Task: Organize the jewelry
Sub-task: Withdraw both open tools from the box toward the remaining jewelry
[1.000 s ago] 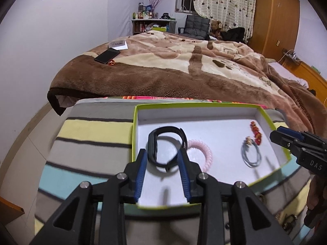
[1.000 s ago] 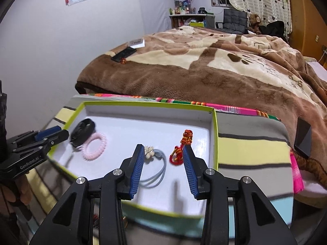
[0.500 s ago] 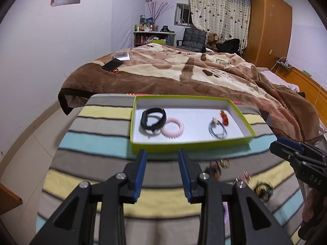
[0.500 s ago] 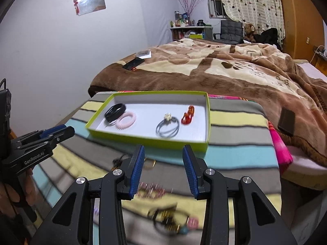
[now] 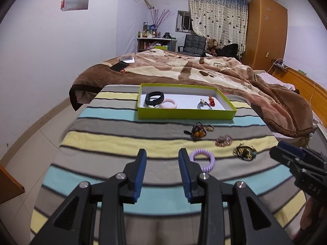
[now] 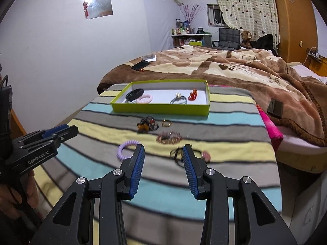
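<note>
Near the green tray [image 6: 161, 108], the loose pieces on the striped bench [image 6: 224, 126] smear with motion in the right wrist view: the dark clip [image 6: 147, 124], the beaded bracelet [image 6: 169, 137] and the purple coil [image 6: 127, 149] lose their detail. The right tongs [image 6: 163, 153] cover part of a dark hair tie [image 6: 176, 154], so its shape cannot be told. In the left wrist view the right tongs [image 5: 294, 159] run off the picture's right edge. The shelf bottles [image 5: 146, 33], far beyond the tray, are too small to tell apart.
</note>
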`<state>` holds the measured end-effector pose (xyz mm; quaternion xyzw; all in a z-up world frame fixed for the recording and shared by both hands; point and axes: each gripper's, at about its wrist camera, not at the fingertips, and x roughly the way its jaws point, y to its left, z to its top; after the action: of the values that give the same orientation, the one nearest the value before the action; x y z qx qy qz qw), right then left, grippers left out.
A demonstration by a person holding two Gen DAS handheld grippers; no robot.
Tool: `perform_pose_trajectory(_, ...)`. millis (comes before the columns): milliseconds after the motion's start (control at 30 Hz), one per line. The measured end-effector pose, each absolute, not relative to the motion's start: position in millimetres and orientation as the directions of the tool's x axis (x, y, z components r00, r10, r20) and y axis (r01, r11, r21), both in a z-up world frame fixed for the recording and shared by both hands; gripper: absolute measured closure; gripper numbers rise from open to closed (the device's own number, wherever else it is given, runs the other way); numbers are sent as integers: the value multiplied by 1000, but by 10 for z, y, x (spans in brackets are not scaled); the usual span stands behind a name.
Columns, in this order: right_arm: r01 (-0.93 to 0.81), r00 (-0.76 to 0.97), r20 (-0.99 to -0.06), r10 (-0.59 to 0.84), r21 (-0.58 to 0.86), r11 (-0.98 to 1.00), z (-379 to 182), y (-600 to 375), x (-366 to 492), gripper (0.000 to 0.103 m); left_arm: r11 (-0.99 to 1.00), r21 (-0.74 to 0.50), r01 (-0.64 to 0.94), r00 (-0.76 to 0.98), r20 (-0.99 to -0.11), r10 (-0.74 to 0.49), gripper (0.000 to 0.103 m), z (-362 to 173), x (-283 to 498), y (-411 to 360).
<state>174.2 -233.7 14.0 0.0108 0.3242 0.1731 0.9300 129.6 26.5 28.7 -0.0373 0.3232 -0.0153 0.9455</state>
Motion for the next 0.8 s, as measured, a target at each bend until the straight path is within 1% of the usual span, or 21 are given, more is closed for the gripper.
perform_pose_trajectory(100,-313,721,-608,331,139,939,80,-2330,1613,63,998,-69,8,793,-607,-49,69,271,1140,243)
perform_pose_trajectory(367,-314,736,-596,322,122,942,83,-2337,1348,63,995,-83,46,788,-610,-87,69,232,898,154)
perform_pose_trajectory(800,-295,727,-605,325,153,943,32,-2464,1306,63,993,-93,72,778,-618,-114,69,187,867,37)
